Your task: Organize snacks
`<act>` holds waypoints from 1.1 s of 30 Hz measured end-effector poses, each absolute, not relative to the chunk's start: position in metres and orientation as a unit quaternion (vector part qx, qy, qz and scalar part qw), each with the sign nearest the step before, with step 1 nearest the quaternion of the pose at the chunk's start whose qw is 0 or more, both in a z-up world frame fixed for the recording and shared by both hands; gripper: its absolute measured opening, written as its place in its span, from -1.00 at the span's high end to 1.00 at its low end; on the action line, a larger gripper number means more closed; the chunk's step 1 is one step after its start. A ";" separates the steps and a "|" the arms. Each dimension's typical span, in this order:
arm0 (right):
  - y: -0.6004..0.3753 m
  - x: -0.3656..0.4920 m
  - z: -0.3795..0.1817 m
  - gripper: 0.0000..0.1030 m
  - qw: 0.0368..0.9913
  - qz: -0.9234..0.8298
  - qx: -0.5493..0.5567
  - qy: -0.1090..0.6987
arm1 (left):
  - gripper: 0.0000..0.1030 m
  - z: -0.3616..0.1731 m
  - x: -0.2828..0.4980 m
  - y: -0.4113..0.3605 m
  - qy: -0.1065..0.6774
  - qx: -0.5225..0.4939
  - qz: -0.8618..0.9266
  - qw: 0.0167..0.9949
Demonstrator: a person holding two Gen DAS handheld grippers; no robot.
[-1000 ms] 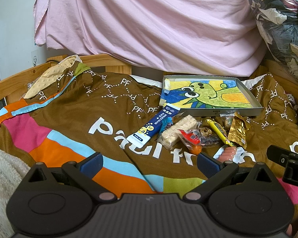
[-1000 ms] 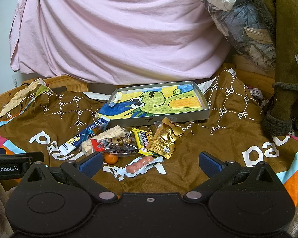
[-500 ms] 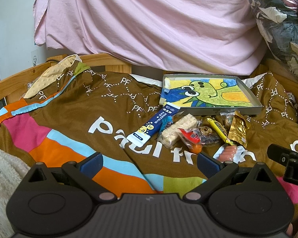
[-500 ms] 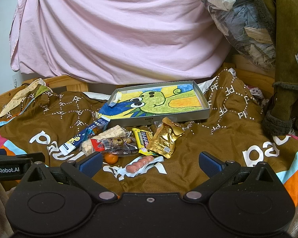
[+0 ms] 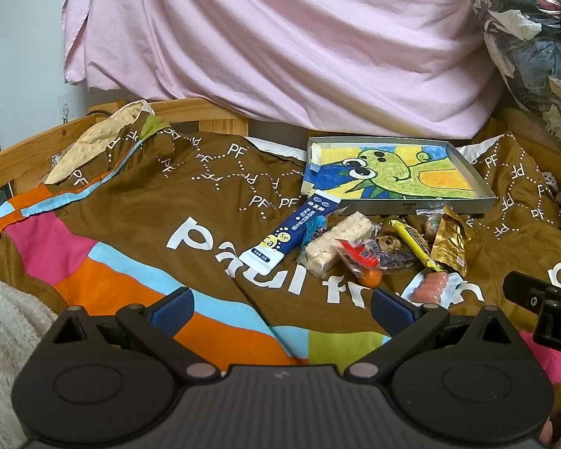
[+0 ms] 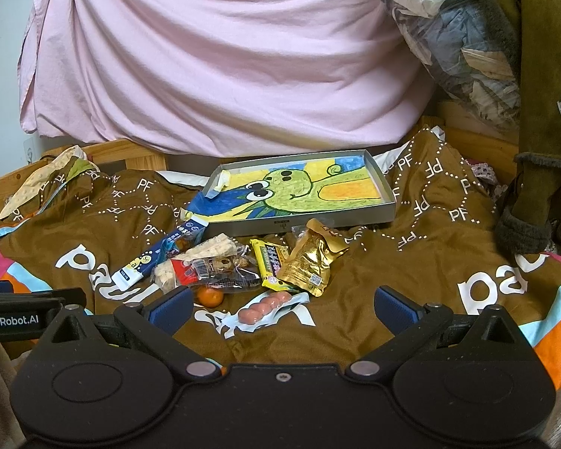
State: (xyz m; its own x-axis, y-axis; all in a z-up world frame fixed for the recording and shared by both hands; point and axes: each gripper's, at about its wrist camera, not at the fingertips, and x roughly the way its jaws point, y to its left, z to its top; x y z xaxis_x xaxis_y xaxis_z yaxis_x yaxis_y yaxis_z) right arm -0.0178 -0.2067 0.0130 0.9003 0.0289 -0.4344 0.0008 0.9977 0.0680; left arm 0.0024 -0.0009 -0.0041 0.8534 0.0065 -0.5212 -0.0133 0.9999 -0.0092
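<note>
My left gripper [image 5: 282, 308] and right gripper [image 6: 282, 308] both gape wide, holding nothing. The snacks [image 6: 239, 265] lie heaped on the brown blanket [image 6: 422, 262], crinkly wrappers, just before the cartoon-lined tray [image 6: 387, 196].

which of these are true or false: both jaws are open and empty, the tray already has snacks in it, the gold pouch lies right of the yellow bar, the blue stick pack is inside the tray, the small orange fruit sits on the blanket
1. Both jaws open and empty: true for the left gripper and right gripper.
2. Tray holds snacks: false; only its cartoon picture shows inside.
3. Gold pouch right of yellow bar: true.
4. Blue stick pack inside tray: false; it lies on the blanket, just outside the tray's corner.
5. Orange fruit on blanket: true.
</note>
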 end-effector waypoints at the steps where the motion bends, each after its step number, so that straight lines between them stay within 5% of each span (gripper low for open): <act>1: -0.207 -0.018 0.013 -0.99 0.974 0.007 0.033 0.224 | -0.99 -0.005 0.003 0.000 0.271 -0.006 0.005 0.963; 33: -0.194 0.023 0.024 -0.99 0.963 0.061 -0.040 0.259 | -0.99 0.008 0.047 -0.006 0.316 0.006 0.016 0.948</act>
